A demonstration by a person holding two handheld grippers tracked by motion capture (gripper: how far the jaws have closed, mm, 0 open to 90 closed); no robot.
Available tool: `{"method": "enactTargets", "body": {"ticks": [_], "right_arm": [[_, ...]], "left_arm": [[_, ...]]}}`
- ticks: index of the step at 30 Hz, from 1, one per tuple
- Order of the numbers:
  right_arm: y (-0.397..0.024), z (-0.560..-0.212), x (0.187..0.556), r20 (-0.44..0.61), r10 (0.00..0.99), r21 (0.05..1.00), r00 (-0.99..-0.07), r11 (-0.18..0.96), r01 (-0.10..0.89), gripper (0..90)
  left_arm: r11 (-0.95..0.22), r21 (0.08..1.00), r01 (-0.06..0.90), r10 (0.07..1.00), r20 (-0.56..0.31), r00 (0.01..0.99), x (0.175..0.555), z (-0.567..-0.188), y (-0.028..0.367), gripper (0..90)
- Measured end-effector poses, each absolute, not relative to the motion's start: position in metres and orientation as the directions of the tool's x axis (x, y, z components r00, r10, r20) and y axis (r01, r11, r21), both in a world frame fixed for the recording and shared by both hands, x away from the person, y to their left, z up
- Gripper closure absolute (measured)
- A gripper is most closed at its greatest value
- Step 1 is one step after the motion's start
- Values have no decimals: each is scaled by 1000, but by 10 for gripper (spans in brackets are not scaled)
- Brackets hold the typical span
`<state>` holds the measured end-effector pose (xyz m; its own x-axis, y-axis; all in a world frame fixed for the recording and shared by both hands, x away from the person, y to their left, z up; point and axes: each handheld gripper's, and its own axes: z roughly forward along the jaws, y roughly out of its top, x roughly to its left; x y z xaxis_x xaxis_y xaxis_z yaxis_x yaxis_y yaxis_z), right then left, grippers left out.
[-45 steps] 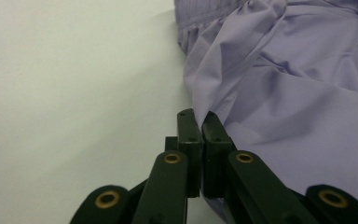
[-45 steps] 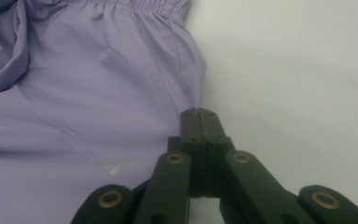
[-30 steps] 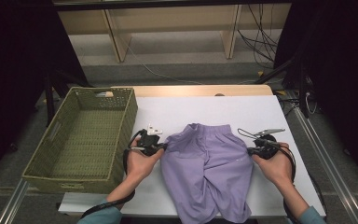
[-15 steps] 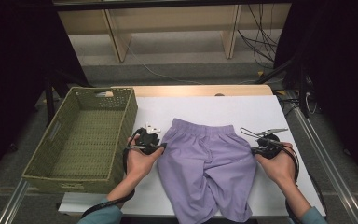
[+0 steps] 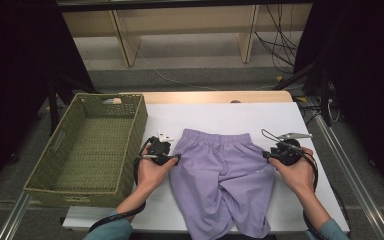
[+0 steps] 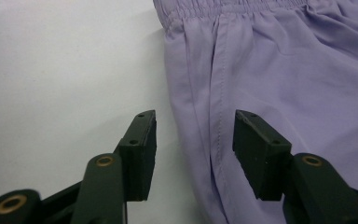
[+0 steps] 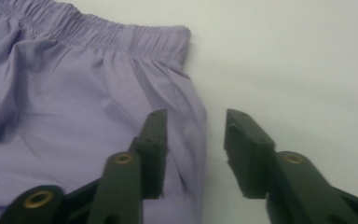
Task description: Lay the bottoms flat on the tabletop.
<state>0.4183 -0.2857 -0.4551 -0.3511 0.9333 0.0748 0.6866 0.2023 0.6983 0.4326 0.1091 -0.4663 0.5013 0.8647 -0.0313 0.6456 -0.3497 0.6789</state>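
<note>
The purple shorts (image 5: 220, 185) lie flat on the white desk (image 5: 220, 114), waistband far from the person, legs near. They sit between the two claws. The left claw (image 6: 193, 135) has just been opening over the shorts' left edge. The right claw (image 7: 196, 135) has just been opening too, probably not pinching the right edge. Both are equally near.

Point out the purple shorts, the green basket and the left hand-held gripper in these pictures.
purple shorts (image 5: 220, 170), high view, middle of the front panel.
green basket (image 5: 141, 117), high view, right wall near the rim.
left hand-held gripper (image 6: 193, 135), left gripper view, midway between its open fingertips, over the shorts' side edge.
</note>
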Motion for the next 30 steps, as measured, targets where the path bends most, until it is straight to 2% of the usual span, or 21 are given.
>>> {"method": "enactTargets", "body": {"ticks": [4,8,21,30], "right_arm": [[-277,-458,428,45,924,693,-379,245,678,437],[-270,-460,436,30,915,704,-401,266,659,405],[-261,-465,467,127,925,684,-357,179,707,540],[-248,-479,482,117,931,641,-345,195,743,673]], "left_arm": [[-323,690,648,868,-58,493,436,-466,107,491],[-321,700,638,865,-58,498,441,-463,105,474],[-321,666,673,877,-60,477,469,-469,89,532],[-388,614,687,860,-27,510,476,-478,83,678]]}}
